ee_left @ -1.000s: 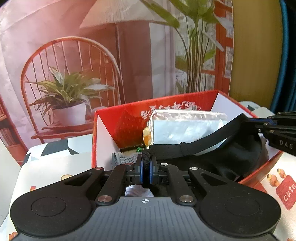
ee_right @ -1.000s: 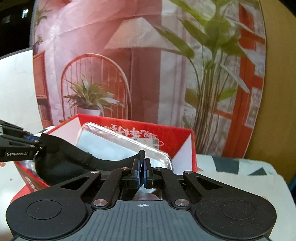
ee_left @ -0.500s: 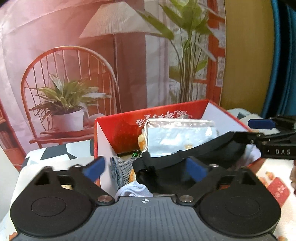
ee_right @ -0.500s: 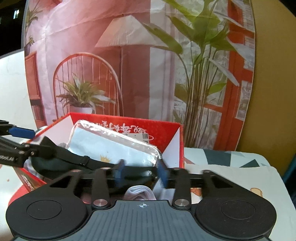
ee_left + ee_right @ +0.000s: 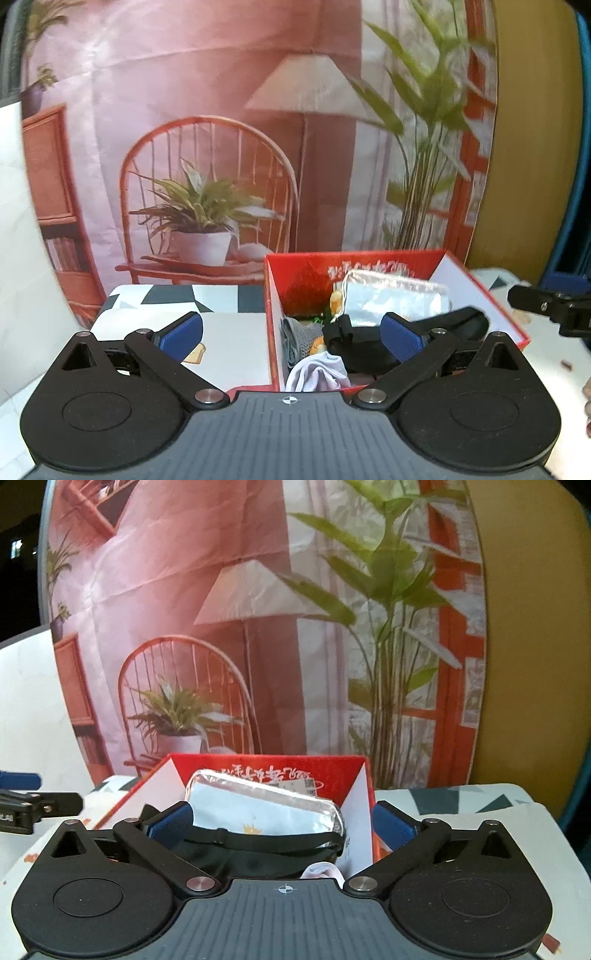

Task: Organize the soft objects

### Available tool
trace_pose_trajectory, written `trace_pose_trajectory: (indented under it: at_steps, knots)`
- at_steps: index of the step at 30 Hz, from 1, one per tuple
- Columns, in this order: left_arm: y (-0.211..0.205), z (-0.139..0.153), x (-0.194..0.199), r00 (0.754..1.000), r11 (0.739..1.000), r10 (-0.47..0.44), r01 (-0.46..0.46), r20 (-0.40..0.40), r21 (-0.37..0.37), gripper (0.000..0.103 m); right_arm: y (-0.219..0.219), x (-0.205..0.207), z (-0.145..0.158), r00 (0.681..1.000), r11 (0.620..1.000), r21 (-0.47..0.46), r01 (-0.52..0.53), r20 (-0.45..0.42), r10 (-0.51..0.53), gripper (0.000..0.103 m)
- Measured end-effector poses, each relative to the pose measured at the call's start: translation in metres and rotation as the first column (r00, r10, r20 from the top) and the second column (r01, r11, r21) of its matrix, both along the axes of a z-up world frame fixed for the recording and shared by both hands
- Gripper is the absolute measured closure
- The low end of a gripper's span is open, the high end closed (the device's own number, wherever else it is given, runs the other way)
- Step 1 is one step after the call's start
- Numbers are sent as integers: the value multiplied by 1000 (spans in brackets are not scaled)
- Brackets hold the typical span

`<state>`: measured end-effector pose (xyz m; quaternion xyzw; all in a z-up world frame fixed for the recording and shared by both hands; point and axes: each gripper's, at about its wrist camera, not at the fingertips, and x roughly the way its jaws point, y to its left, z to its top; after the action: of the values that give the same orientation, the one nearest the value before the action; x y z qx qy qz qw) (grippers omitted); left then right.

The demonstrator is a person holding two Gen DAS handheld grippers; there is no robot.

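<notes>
Black eye mask (image 5: 258, 853) in box (image 5: 354, 771), tools (image 5: 282, 823) apart

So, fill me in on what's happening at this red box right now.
A person with a gripper in each hand is sorting soft things into the red box. The black strap item now lies in the box, draped in front of a silvery pouch, near a white cloth. Both the left gripper and right gripper stand wide open, the right's jaws having just been opening, with nothing gripped.
</notes>
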<state>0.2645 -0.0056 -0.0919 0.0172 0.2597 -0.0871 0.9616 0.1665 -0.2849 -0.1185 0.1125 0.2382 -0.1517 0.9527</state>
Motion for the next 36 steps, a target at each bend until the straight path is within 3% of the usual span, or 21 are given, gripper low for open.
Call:
trace_pose_trajectory:
  at_steps: [11,26,36]
  knots:
    - [21,29,-51,996,996,82,-79,48,-49,0,34,-32,41,999,999,-31,-11,41,13,0]
    - [30,88,-160,977,991,135,-136,166,-5,0,90,-104,99,998,998,-63,10,64,-6,0]
    - [28,102,-212,967,987,157,-162,202,8,0,119,-151,137,993,999,-32,35,112,-32,0]
